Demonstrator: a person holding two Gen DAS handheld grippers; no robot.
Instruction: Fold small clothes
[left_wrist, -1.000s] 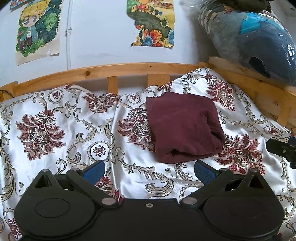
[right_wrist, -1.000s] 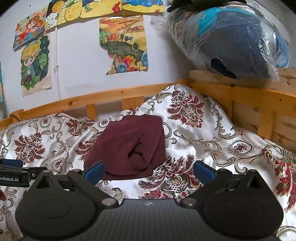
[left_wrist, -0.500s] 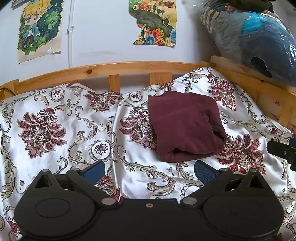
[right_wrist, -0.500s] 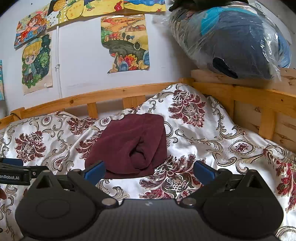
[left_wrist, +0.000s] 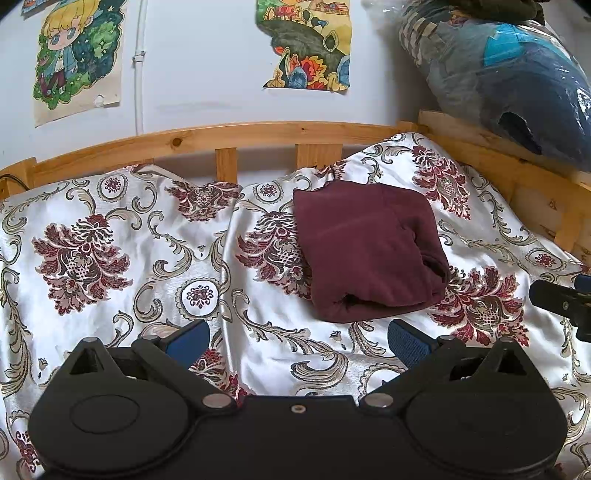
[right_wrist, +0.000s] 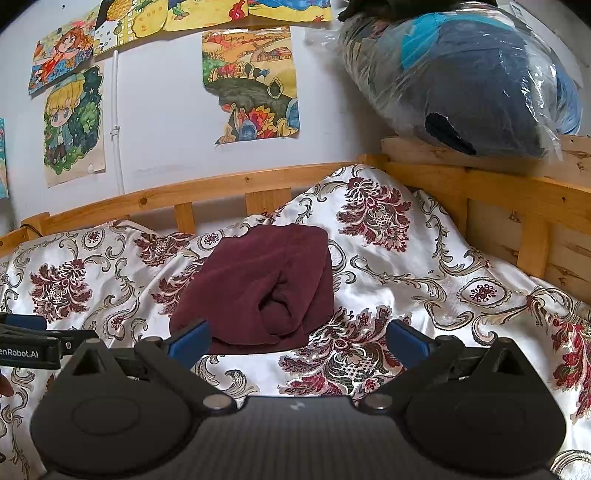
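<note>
A dark maroon garment (left_wrist: 365, 251) lies folded into a thick square bundle on the floral bedspread (left_wrist: 110, 243), toward the back right. It also shows in the right wrist view (right_wrist: 258, 291). My left gripper (left_wrist: 297, 338) is open and empty, hovering just short of the bundle's near edge. My right gripper (right_wrist: 295, 341) is open and empty, close in front of the bundle, its left blue pad (right_wrist: 188, 341) overlapping the garment's near corner in the view. The right gripper's tip shows at the right edge of the left wrist view (left_wrist: 561, 301).
A wooden bed rail (left_wrist: 258, 136) runs along the back and continues down the right side (right_wrist: 517, 195). A plastic-wrapped blue bundle (right_wrist: 480, 77) rests on the right rail. Drawings hang on the wall (left_wrist: 306, 44). The left gripper's body shows at the left edge (right_wrist: 29, 347).
Both grippers have drawn back a little from the folded garment and stayed open. The garment has not moved.
</note>
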